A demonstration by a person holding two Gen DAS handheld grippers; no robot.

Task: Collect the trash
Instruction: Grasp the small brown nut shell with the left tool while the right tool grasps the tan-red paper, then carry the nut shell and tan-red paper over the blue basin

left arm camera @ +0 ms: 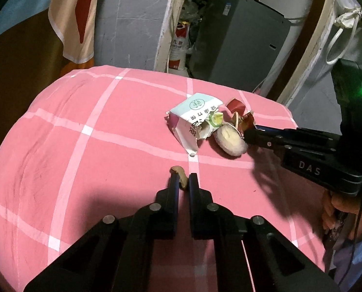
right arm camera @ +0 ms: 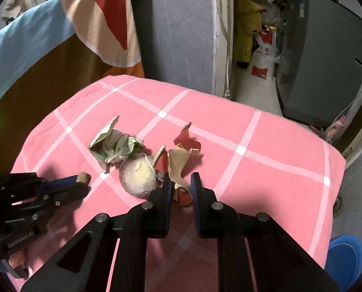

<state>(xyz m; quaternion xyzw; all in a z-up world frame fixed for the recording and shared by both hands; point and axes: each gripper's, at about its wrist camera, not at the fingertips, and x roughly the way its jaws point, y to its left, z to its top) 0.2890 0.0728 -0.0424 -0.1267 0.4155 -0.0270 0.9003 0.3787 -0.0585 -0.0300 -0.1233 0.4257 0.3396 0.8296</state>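
2 grippers pinch trash on a pink checked bed.

The left gripper [left arm camera: 183, 182] is closed on a small tan scrap [left arm camera: 180, 175] lying on the near middle of the cover [left arm camera: 83, 131], apart from the main pile. The right gripper [right arm camera: 181, 185] is clamped on a torn red-and-tan wrapper [right arm camera: 178, 168] at the pile's near right edge. Just left of that wrapper and touching it sits a round pale lump [right arm camera: 138, 178]. A crumpled white-and-green carton [left arm camera: 193, 119] lies on the pile's left side. A hand [left arm camera: 339, 209] holds the right gripper at the bed's right side. Far behind the bed stand a grey cabinet [left arm camera: 237, 41] and a red-and-white sack [right arm camera: 263, 58]; a blue bin [right arm camera: 346, 255] sits near right.
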